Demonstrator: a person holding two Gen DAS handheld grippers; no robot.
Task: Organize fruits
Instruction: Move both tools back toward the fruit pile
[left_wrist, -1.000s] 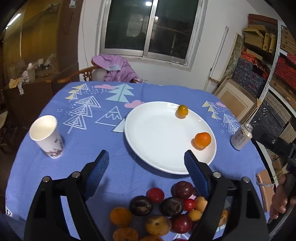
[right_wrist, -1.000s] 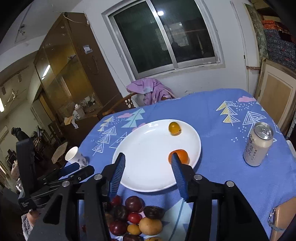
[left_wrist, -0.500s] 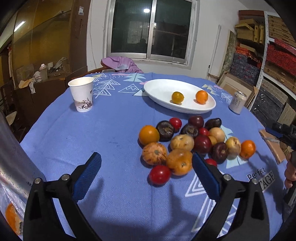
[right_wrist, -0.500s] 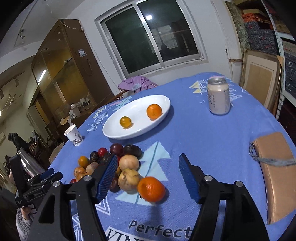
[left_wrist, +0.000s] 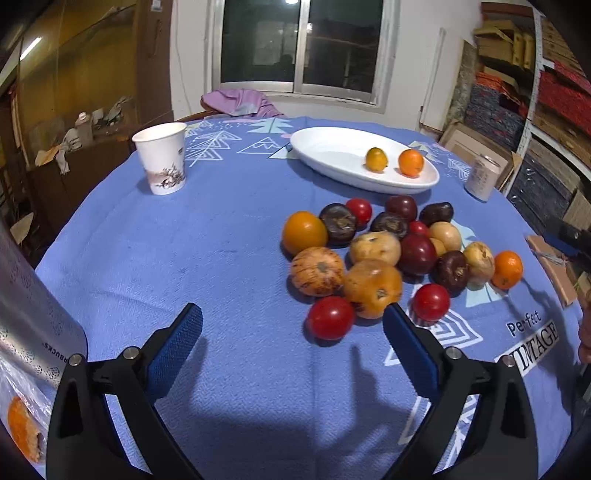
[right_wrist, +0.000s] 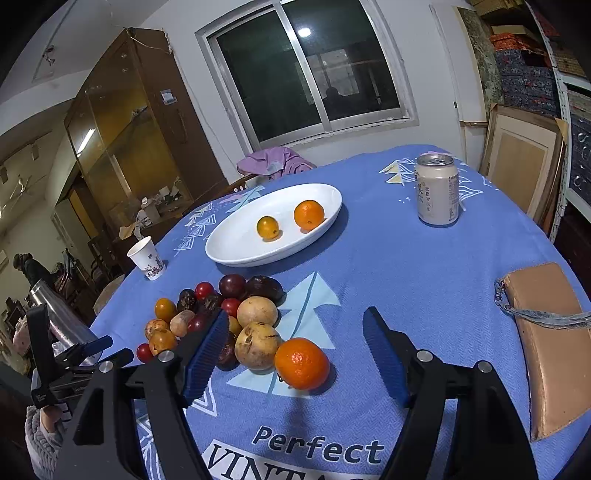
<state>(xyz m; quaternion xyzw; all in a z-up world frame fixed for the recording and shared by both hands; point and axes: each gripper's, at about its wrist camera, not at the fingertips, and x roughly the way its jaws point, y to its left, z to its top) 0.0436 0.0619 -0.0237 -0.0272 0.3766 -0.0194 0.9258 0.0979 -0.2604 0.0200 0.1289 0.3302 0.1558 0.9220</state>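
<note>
The right tongs (right_wrist: 295, 354), whose jaws have just been opening and hold nothing, have the tangerine (right_wrist: 301, 363) lying on the counter (right_wrist: 388, 266) directly between them, nearer than the wide, empty left tongs (left_wrist: 291, 332).

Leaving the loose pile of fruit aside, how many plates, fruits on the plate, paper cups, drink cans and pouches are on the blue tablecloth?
White plate: 1
Fruits on it: 2 (orange fruit, yellow fruit)
Paper cup: 1
Drink can: 1
Tan pouch: 1
Total: 6
</note>
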